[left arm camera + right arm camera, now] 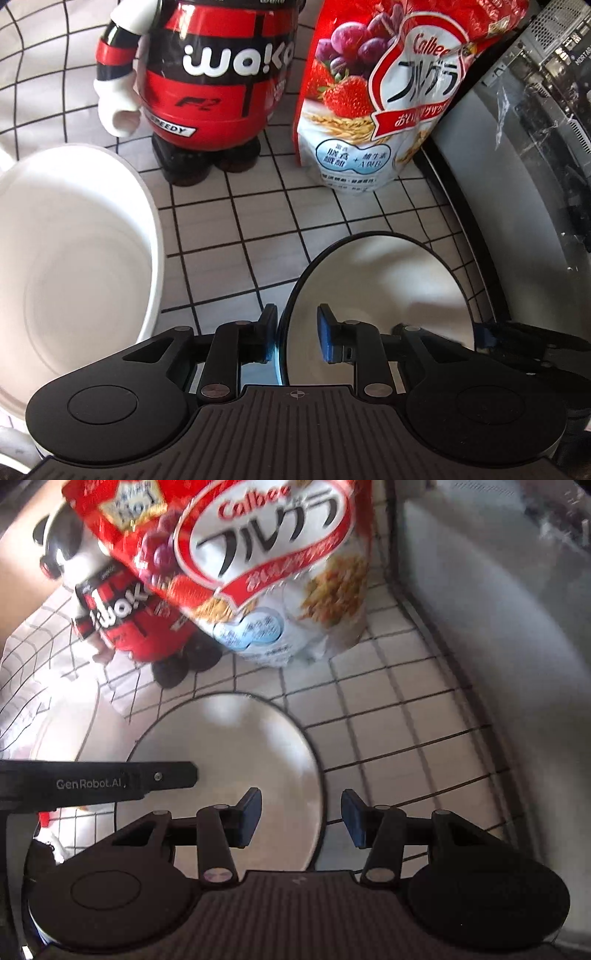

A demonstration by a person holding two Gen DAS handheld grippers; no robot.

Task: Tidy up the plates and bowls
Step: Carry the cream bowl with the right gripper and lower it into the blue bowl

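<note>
Plate [388, 280] rim is straddled by both part-open hand-held grippers, left [297, 334] and right [301, 818], neither yet clamped; glazed, slippery, breakable, best pinched at the rim.

A black-rimmed white plate [388, 280] lies flat on the checked worktop [258, 236], its glossy face catching the light. To its left, apart from it, sits a deep white bowl [74, 258], upright and empty, plain inside, its rim near the plate's edge but not touching.
</note>
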